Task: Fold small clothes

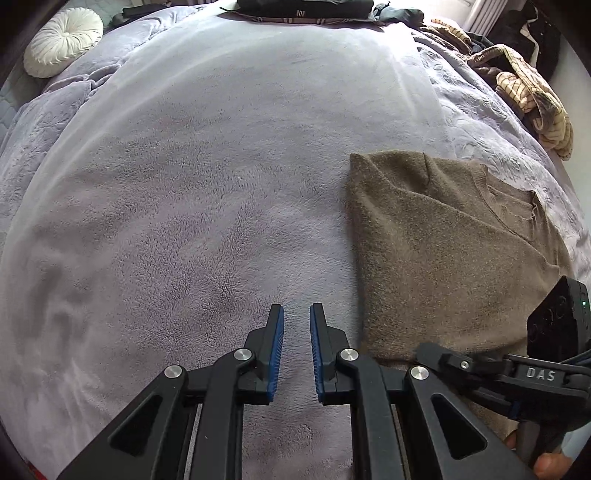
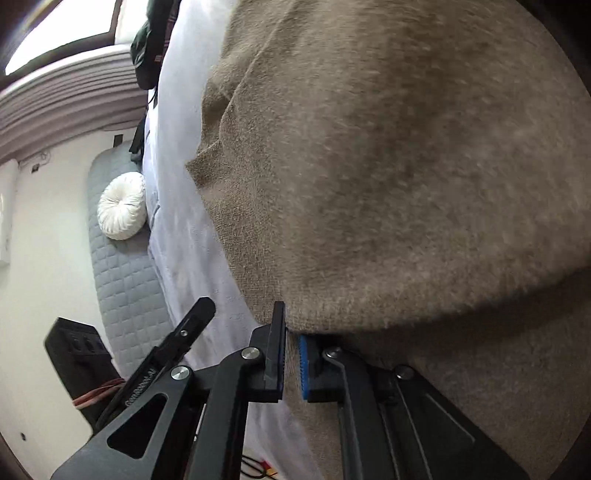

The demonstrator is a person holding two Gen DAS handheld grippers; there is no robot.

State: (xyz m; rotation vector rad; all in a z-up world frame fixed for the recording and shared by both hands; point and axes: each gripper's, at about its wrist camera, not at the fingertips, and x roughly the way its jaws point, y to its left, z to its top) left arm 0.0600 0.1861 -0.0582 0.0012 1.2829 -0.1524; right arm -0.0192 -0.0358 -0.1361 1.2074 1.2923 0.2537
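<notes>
A brown knit sweater (image 1: 439, 254) lies folded on the lilac fleece blanket (image 1: 184, 206), right of centre in the left wrist view. My left gripper (image 1: 296, 314) is open and empty, just left of the sweater's near corner, over the blanket. My right gripper (image 1: 436, 354) comes in from the right at the sweater's near edge. In the right wrist view the right gripper (image 2: 291, 325) is shut on the sweater (image 2: 388, 166), whose near edge runs between the blue pads and hides the right fingertip. The cloth is lifted and bulges over the gripper.
A white round cushion (image 1: 62, 40) sits at the bed's far left corner and also shows in the right wrist view (image 2: 122, 206). A heap of striped and dark clothes (image 1: 528, 85) lies at the far right. Dark folded clothes (image 1: 303, 7) lie at the far edge.
</notes>
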